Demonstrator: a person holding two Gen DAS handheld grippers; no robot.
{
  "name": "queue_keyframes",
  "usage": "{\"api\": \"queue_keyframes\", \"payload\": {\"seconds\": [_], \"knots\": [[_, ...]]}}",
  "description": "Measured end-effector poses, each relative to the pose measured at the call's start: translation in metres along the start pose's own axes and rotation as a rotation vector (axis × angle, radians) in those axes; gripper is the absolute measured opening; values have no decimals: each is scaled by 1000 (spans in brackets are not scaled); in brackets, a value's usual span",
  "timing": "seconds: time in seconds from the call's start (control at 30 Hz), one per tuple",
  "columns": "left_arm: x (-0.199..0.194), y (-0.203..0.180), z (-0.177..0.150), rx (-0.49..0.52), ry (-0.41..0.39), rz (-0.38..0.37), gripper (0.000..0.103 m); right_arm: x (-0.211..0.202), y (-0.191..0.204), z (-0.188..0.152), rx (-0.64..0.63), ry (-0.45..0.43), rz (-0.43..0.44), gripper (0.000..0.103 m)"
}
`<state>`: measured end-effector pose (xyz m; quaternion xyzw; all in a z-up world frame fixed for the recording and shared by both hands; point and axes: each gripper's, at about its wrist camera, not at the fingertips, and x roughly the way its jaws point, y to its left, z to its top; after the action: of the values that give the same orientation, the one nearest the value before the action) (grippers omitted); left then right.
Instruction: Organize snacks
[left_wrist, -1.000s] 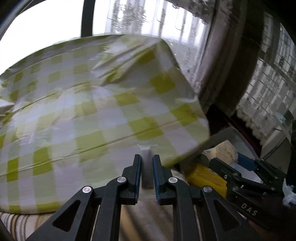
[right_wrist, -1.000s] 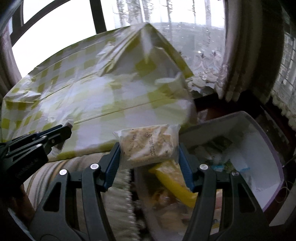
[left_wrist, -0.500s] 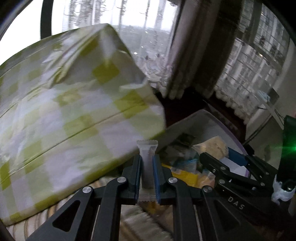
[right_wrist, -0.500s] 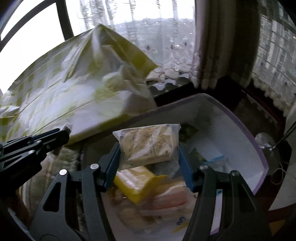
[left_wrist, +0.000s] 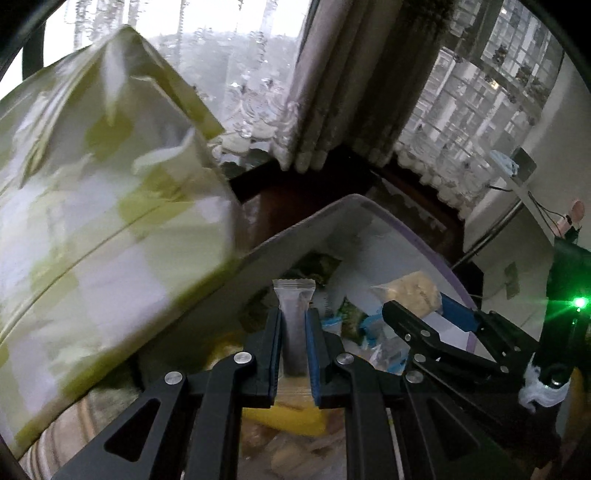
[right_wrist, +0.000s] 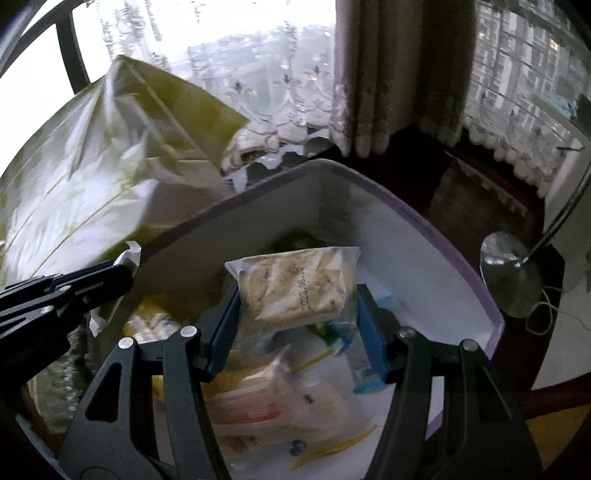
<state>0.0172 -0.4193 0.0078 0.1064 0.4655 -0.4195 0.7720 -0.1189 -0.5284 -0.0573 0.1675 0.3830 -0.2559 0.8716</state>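
My left gripper (left_wrist: 293, 317) is shut on a slim grey snack stick packet (left_wrist: 294, 325) and holds it above the near left part of a white bin with a purple rim (left_wrist: 369, 206). My right gripper (right_wrist: 297, 299) is shut on a clear bag of pale crackers (right_wrist: 295, 284) over the middle of the same bin (right_wrist: 424, 221). The right gripper also shows in the left wrist view (left_wrist: 428, 306) with the cracker bag (left_wrist: 410, 291). The left gripper shows at the left edge of the right wrist view (right_wrist: 127, 271). Several snack packets lie in the bin.
A large yellow-and-white checked cushion (left_wrist: 92, 206) lies left of the bin, also in the right wrist view (right_wrist: 92, 184). Curtains (left_wrist: 354, 81) and a window stand behind. A metal lamp base (right_wrist: 511, 275) stands right of the bin on a dark wooden table (right_wrist: 476, 184).
Both grippers have moved right from over the cushion to above the bin, each still holding its packet. The bin's inside has come into view.
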Motion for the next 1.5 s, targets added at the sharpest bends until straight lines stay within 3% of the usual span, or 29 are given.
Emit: {"api": "queue_keyframes", "payload": {"seconds": [0.57, 0.73, 0.77, 0.87, 0.9, 1.23, 1.3, 1.5], "knots": [[48, -22, 16, 5, 77, -92, 14, 16, -45, 8, 69, 20, -106, 65], [52, -25, 16, 5, 87, -114, 18, 16, -49, 9, 75, 18, -124, 68], [52, -25, 16, 4, 92, -118, 23, 16, -49, 9, 75, 18, -126, 69], [48, -24, 16, -8, 78, -121, 54, 12, -50, 9, 83, 16, -134, 72], [47, -24, 16, -10, 71, -120, 59, 11, -50, 10, 81, 13, -136, 72], [21, -8, 6, -87, 53, -157, 71, -13, -41, 8, 45, -10, -161, 76], [13, -6, 2, -99, 42, -149, 78, -17, -39, 7, 42, -12, -165, 76], [-10, 5, -16, -145, 27, -139, 80, -30, -27, 1, 29, -14, -154, 76]]}}
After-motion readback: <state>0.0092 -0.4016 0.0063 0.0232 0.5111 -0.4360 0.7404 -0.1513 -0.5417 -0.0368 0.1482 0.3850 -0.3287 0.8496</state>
